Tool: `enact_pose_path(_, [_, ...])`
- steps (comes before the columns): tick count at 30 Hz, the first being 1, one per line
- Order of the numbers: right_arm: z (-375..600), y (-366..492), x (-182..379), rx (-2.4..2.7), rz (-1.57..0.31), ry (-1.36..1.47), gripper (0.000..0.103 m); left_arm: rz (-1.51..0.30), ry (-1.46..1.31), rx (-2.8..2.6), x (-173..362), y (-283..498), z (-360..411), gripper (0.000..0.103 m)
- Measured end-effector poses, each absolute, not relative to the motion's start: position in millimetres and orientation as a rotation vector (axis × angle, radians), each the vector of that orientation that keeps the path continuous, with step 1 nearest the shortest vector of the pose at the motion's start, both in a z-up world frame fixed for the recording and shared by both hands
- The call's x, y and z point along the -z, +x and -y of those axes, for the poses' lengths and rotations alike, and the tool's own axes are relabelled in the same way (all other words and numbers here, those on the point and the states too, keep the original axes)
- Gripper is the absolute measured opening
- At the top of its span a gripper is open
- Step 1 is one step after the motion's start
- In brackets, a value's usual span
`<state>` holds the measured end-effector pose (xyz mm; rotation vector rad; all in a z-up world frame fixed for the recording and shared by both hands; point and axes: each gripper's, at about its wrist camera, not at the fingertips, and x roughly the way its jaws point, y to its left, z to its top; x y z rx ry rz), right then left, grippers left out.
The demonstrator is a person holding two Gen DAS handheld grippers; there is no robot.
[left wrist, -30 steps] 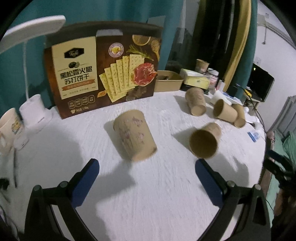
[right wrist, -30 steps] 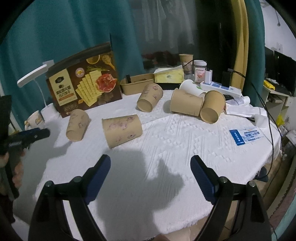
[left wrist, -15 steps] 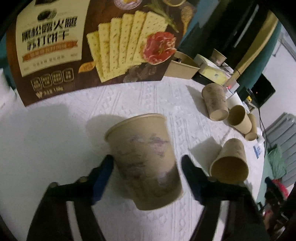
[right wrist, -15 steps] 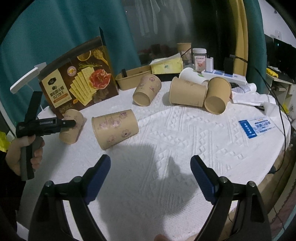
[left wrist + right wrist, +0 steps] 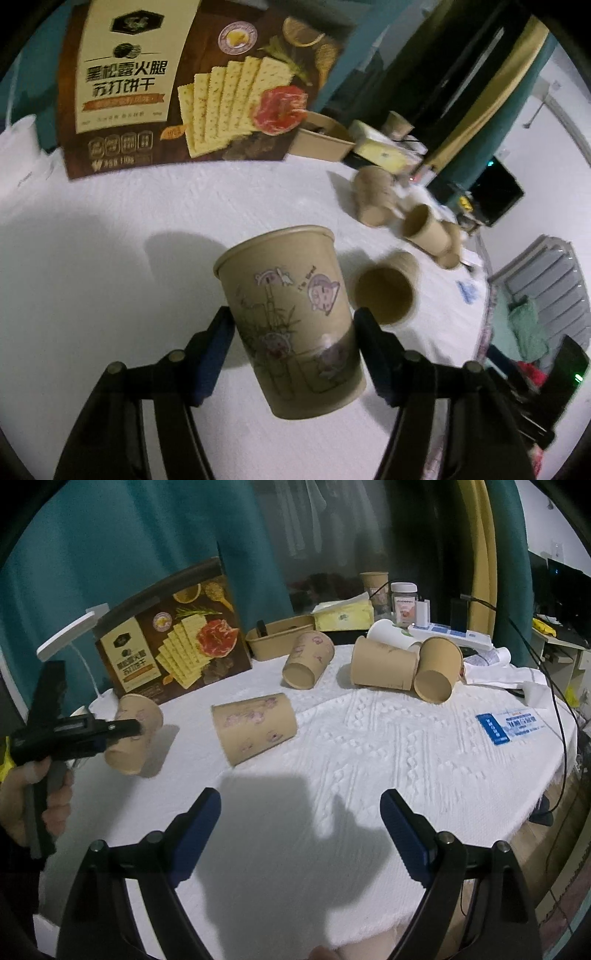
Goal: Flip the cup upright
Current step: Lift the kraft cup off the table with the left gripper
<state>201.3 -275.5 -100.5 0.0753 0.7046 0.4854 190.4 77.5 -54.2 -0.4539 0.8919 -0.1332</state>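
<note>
A tan paper cup (image 5: 291, 321) printed with cartoons sits tilted between the blue pads of my left gripper (image 5: 291, 332), whose jaws have just closed on its sides. In the right wrist view that cup (image 5: 135, 734) hangs slightly above the white tablecloth (image 5: 369, 757) at far left, with the left gripper (image 5: 138, 728) shut on it and a hand behind. My right gripper (image 5: 301, 823) stands open over bare cloth near the front edge, holding nothing. Another printed cup (image 5: 255, 727) lies on its side beyond it.
Three more cups (image 5: 308, 661) (image 5: 384, 666) (image 5: 437, 674) lie on their sides toward the back. A cracker box (image 5: 173, 653) stands at back left beside a white lamp (image 5: 70, 635). A blue-and-white card (image 5: 506, 723) lies at the right. A jar and boxes crowd the rear edge.
The left gripper moved in over the lying cup, closed on it and lifted it off the cloth. The right gripper stayed open and nearly still.
</note>
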Motion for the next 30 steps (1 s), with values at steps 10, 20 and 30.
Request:
enact_pose_path(10, [281.4,160.4,112.9,-0.508,-0.747,0.060,0.086,-0.920,-0.674,0.179,77.7,92.3,-32.2,0.067])
enact_pose_path(20, [299.2,151.9,129.2,-0.478,-0.795,0.062,0.086,-0.980,-0.644,0.149,100.6,91.6,-16.2,0.067])
enact_pose_path(30, [289.4,152.7,127.6,-0.486,-0.800,0.046,0.086,-1.002,-0.651,0.165,105.4,91.2,-17.7,0.071])
